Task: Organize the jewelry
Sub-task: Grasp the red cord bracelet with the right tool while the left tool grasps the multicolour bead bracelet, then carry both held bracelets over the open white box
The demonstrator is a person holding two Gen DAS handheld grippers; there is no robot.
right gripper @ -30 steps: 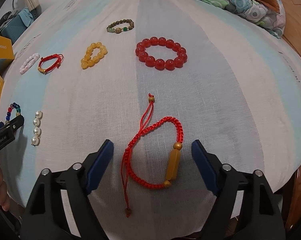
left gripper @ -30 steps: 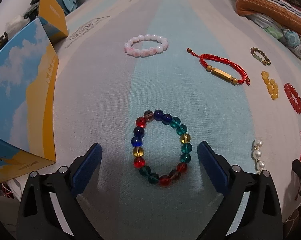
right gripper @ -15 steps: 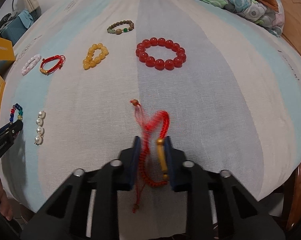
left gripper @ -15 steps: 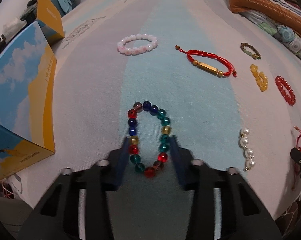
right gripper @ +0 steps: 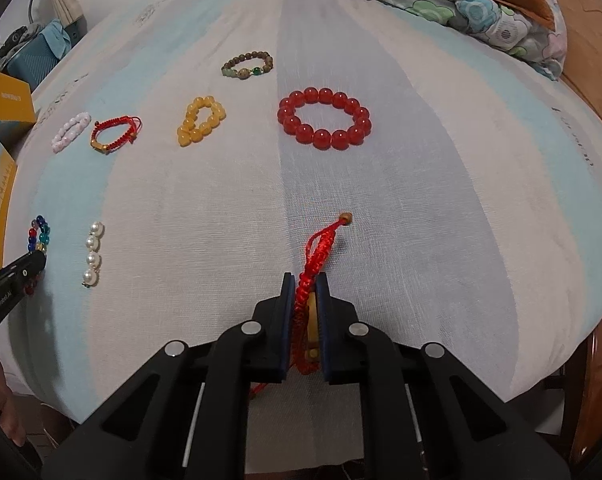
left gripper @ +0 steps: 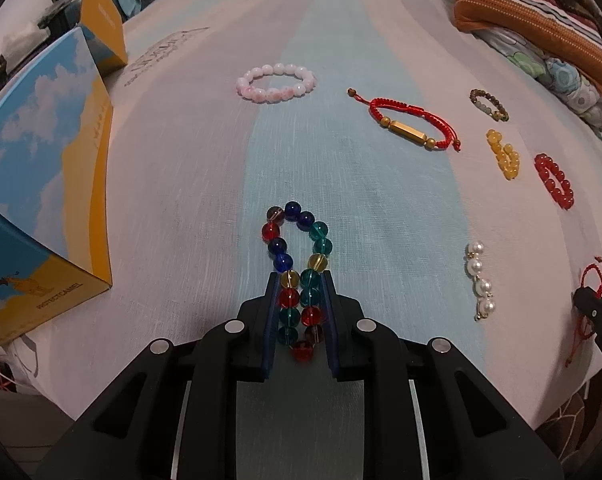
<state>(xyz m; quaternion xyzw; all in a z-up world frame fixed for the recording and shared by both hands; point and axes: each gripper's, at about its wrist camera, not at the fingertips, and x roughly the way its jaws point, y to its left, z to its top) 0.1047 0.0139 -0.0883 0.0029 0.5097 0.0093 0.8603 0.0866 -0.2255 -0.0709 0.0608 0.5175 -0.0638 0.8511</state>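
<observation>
On the striped bed sheet (left gripper: 173, 184) lies a bracelet of multicoloured glass beads (left gripper: 297, 216). My left gripper (left gripper: 301, 276) has its jaws closing on the near half of that loop, squeezing it narrow, with both pads against the beads. In the right wrist view a red cord bracelet (right gripper: 321, 240) with a gold tube bead stands pinched between the pads of my right gripper (right gripper: 305, 278), which is shut on it. Its knotted tail with a small gold bead pokes forward onto the sheet. The left gripper (right gripper: 33, 264) shows at that view's left edge.
Laid out on the sheet are a pink bead bracelet (left gripper: 276, 82), a second red cord bracelet (left gripper: 415, 124), a brown-green one (left gripper: 488, 105), a yellow one (left gripper: 503, 154), a red bead one (right gripper: 324, 118) and a pearl strand (left gripper: 479, 280). A blue-yellow box (left gripper: 41, 184) stands left, pillows (left gripper: 533, 12) far right.
Both grippers went from wide open to closed. The left squeezed the multicoloured loop narrow. The right gathered the red cord bracelet upright between its pads.
</observation>
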